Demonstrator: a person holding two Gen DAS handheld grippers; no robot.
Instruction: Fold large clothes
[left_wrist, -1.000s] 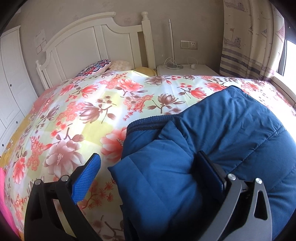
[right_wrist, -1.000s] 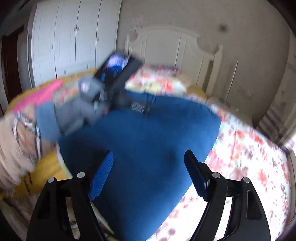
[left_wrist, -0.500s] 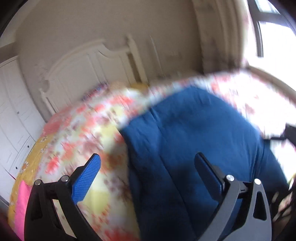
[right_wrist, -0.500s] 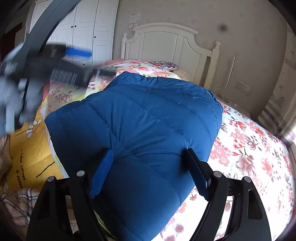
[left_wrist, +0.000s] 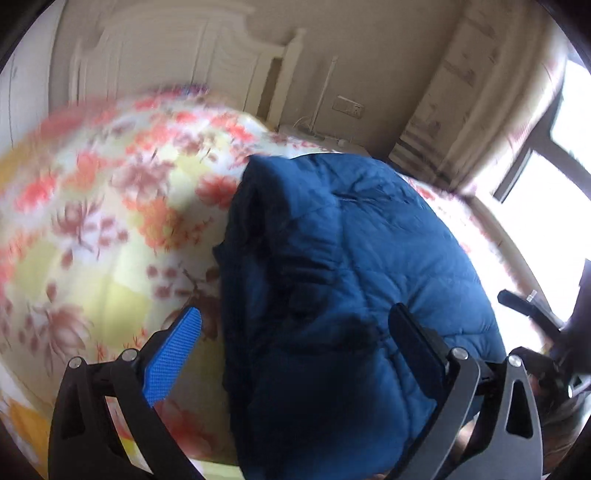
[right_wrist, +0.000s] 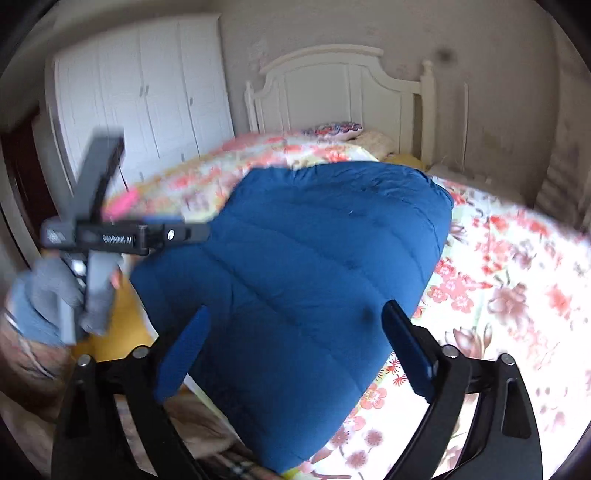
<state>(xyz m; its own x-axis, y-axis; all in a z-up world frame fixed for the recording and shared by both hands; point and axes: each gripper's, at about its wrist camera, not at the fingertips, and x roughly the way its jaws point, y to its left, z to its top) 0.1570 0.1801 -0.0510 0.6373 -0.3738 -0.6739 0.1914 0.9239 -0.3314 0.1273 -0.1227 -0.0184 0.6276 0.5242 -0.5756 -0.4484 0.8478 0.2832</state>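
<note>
Since the earlier frame, both views have swung across the bed and my right gripper is opening, nothing pinched. Left gripper gapes wide, empty. One blue padded jacket, folded, lies at twelve o'clock: soft, bulky, slippery; grasp a thick edge.

Both wrist views overlook the jacket (close).

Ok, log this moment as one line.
blue jacket: folded on floral bed | left gripper: open | right gripper: opening, nothing gripped
</note>
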